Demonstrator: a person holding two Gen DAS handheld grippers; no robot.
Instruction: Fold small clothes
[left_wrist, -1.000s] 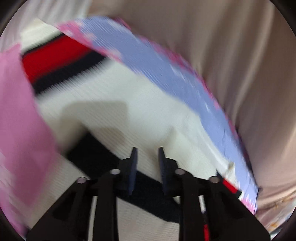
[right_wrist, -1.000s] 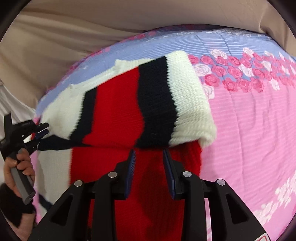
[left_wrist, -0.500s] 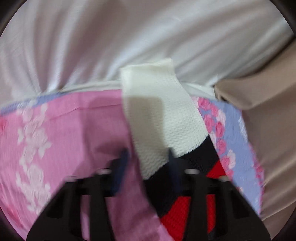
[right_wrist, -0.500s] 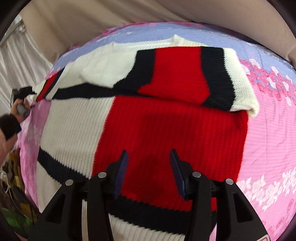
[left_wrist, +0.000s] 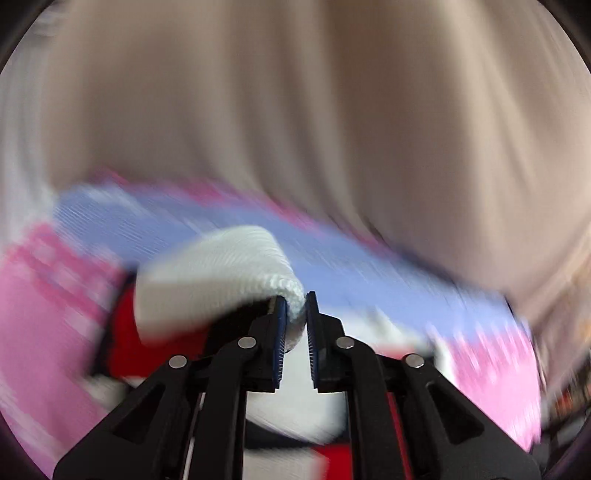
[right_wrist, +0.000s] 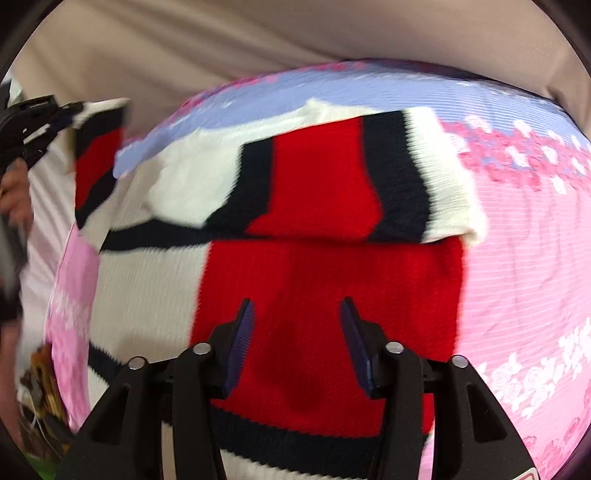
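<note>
A knitted sweater (right_wrist: 325, 280) in red, white and navy blocks lies on a pink and lilac flowered bed cover (right_wrist: 524, 266). Its right sleeve (right_wrist: 402, 177) is folded across the chest. My left gripper (left_wrist: 294, 314) is shut on the white cuff of the left sleeve (left_wrist: 221, 273) and holds it lifted above the bed. In the right wrist view that gripper (right_wrist: 55, 118) shows at the far left with the sleeve (right_wrist: 98, 162) hanging from it. My right gripper (right_wrist: 297, 325) is open and empty, just above the red body of the sweater.
A beige curtain (right_wrist: 184, 48) hangs behind the bed. A white sheet (right_wrist: 48, 206) drapes beside the bed on the left. Cluttered items (right_wrist: 40, 391) lie low at the left edge. The left wrist view is blurred.
My left gripper has lifted the sleeve cuff off the bed and swung it up. My right gripper has opened wider over the red part.
</note>
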